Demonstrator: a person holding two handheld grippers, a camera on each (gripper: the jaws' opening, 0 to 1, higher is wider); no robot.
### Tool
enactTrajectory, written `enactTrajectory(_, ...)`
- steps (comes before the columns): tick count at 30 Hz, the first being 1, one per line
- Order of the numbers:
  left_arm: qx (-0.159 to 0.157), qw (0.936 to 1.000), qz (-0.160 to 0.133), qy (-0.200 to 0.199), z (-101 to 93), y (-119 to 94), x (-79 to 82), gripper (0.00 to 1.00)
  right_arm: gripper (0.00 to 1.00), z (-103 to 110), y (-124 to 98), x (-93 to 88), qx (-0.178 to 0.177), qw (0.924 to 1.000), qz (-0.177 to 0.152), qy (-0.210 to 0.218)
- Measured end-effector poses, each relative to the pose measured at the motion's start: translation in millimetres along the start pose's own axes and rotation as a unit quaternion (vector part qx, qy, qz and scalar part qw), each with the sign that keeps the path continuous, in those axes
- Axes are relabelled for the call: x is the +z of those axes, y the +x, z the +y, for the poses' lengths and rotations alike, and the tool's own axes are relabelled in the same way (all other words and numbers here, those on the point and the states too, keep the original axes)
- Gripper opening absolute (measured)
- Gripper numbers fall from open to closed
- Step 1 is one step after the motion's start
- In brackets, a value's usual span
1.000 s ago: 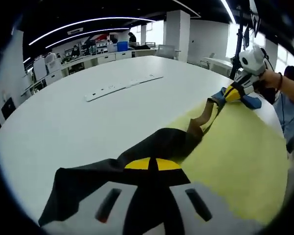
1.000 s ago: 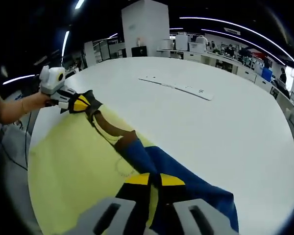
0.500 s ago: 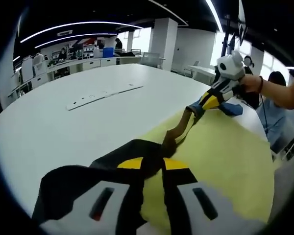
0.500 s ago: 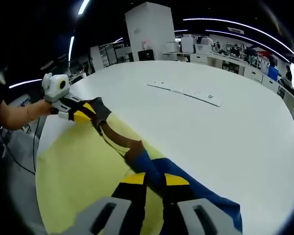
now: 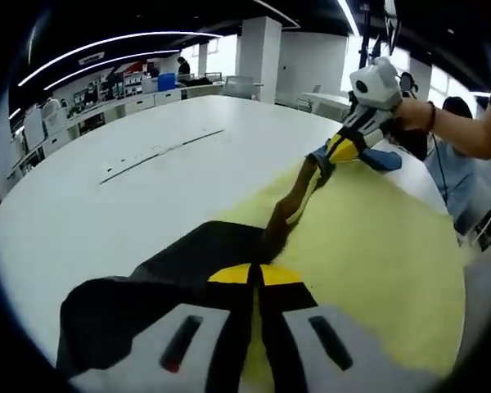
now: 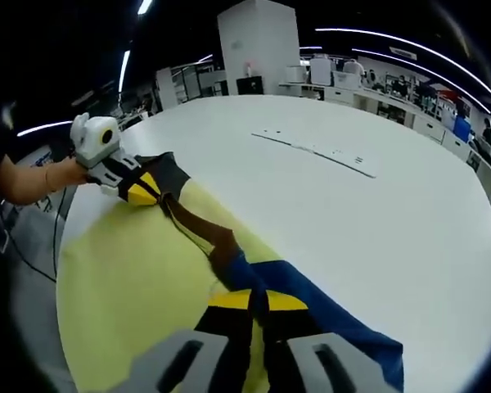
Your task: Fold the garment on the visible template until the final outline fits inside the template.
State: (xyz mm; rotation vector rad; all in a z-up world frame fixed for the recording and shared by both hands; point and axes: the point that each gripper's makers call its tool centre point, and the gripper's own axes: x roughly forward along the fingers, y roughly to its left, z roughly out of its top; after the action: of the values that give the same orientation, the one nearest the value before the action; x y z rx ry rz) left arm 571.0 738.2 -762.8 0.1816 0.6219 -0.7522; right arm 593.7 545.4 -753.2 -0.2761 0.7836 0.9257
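Holding the garment (image 6: 229, 246) stretched over the yellow template (image 5: 376, 246) on the counter (image 6: 376, 213), my left hand-held gripper (image 5: 256, 277) and right hand-held gripper (image 6: 258, 301) are each clamped on one end. It seems soft and light, so I grip the edges.

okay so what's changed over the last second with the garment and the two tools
Little. Both tools, left and right, stay shut on the garment, stretched between them over the yellow template. The views shifted slightly with the hands; nothing was released or newly gripped.
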Motion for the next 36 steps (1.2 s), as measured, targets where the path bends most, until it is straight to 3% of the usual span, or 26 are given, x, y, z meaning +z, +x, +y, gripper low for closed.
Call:
enactTrajectory(3,0.01,0.9999,-0.006,0.005,4.6,0.6,4.3,0.0,0.0,0.3,-2.4,1.7,0.0,1.0,-0.001,-0.007)
enactTrajectory(12,0.05,0.9967,-0.062,-0.016,19.6,-2.2,40.8,0.0,0.0,-7.6,-7.9,19.7,-0.023,0.999,-0.021,-0.033)
enactTrajectory(14,0.065,0.9948,-0.074,-0.024,25.2,-1.3,49.3,0.0,0.0,-14.7,-6.2,26.4,-0.041,0.9964,-0.026,-0.069)
enactTrajectory(24,0.1,0.9884,-0.103,-0.051,51.1,15.6,67.3,0.0,0.0,-43.8,6.8,44.2,-0.094,0.9925,-0.041,-0.066)
enactTrajectory(30,0.131,0.9808,-0.121,-0.079,71.8,32.9,75.7,0.0,0.0,-64.7,16.8,48.0,-0.12,0.9911,-0.043,-0.038)
enactTrajectory(33,0.143,0.9717,-0.146,-0.119,83.8,43.1,84.0,0.0,0.0,-75.5,22.4,51.1,-0.144,0.9879,-0.05,-0.03)
enactTrajectory(36,0.16,0.9699,-0.141,-0.118,90.2,49.8,83.0,0.0,0.0,-82.4,26.9,54.3,-0.157,0.9857,-0.054,-0.027)
